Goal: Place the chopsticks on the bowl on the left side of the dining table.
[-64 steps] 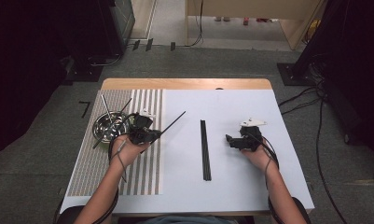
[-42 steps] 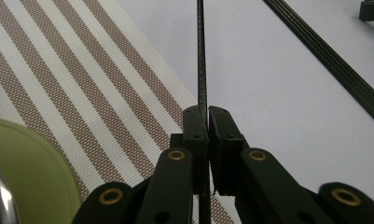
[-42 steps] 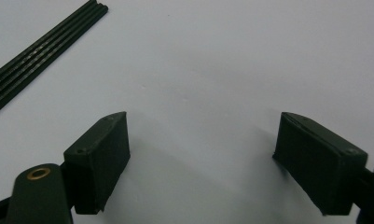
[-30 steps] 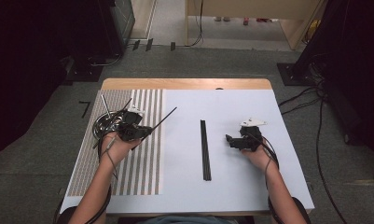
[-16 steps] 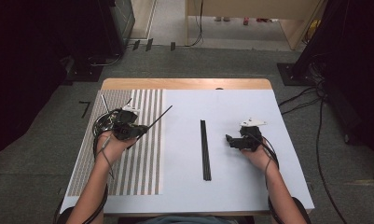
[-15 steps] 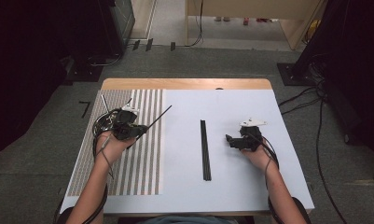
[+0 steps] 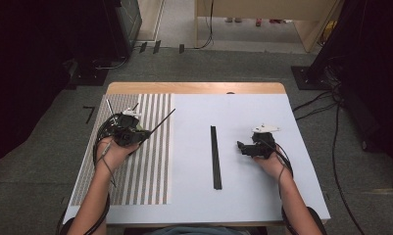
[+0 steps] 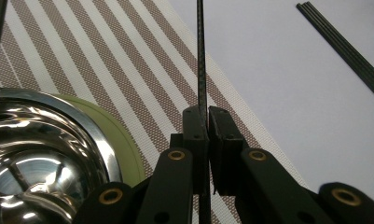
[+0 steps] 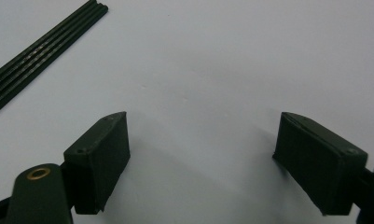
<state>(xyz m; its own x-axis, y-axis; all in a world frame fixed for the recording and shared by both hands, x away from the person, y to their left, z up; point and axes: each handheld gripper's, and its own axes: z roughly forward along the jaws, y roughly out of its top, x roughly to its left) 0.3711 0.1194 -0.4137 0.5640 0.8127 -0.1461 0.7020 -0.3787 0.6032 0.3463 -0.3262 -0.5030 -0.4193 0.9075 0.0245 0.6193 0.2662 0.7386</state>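
From the high view, the left gripper (image 7: 144,133) sits over the brown-and-white striped placemat (image 7: 150,171) at the left of the white bench (image 7: 243,205), its fingers closed on a thin black rod (image 7: 162,120) that slants up toward the far right; part of a round steel bowl (image 7: 106,129) shows under the hand. A bundle of similar thin black rods (image 7: 215,156) lies flat at mid-bench, running near to far, and the right gripper (image 7: 241,147) rests just to its right, apart from it. In the left gripper view, the two black fingers (image 8: 195,135) pinch the rod (image 8: 201,65) with only its thickness between them, gripping near one end so that most of its length sticks out ahead; the shiny bowl (image 8: 45,154) on a pale green disc (image 8: 121,149) lies close at the left. The rod looks light, stiff and smooth, likely to pivot or slip in so narrow a grip, so a hold nearer its middle would steady it. In the right gripper view, the fingers (image 9: 105,154) stand wide apart over bare bench, holding nothing, with the rod bundle (image 9: 45,51) at the far left.
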